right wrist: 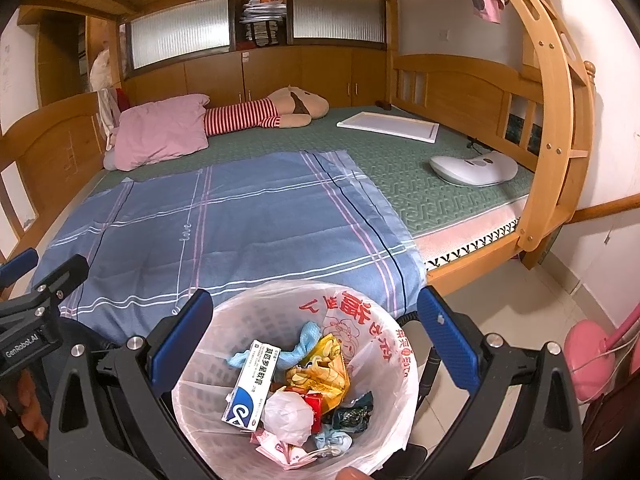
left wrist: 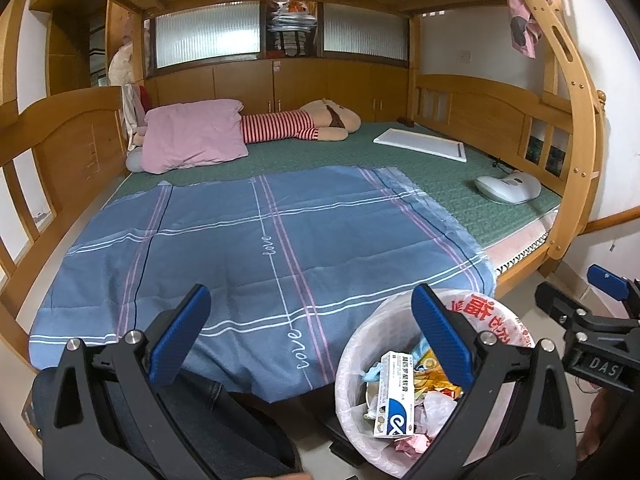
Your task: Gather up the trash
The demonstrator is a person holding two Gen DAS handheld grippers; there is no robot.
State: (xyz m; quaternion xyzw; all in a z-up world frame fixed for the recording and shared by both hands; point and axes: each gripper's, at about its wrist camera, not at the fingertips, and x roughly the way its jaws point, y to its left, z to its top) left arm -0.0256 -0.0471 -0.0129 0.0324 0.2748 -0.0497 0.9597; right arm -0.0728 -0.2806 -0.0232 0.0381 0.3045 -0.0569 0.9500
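Note:
A trash bin (right wrist: pixel 208 364) lined with a white printed bag stands on the floor at the foot of the bed. It holds a white and blue carton (right wrist: pixel 250 388), a yellow snack wrapper (right wrist: pixel 320 372), a crumpled white wad (right wrist: pixel 288 416) and other scraps. My right gripper (right wrist: pixel 316 332) hangs open above the bin, nothing between its fingers. My left gripper (left wrist: pixel 310 332) is open and empty too, over the bed's front edge with the bin (left wrist: pixel 356 360) under its right finger. The carton (left wrist: pixel 394 396) shows there as well.
A blue plaid sheet (left wrist: pixel 260 248) covers the near part of the green mattress (left wrist: pixel 440 184). Further back lie a pink pillow (left wrist: pixel 192 136), a striped plush toy (left wrist: pixel 300 124), a white board (left wrist: pixel 420 144) and a white device (left wrist: pixel 508 188). A wooden ladder (left wrist: pixel 576 120) rises at right.

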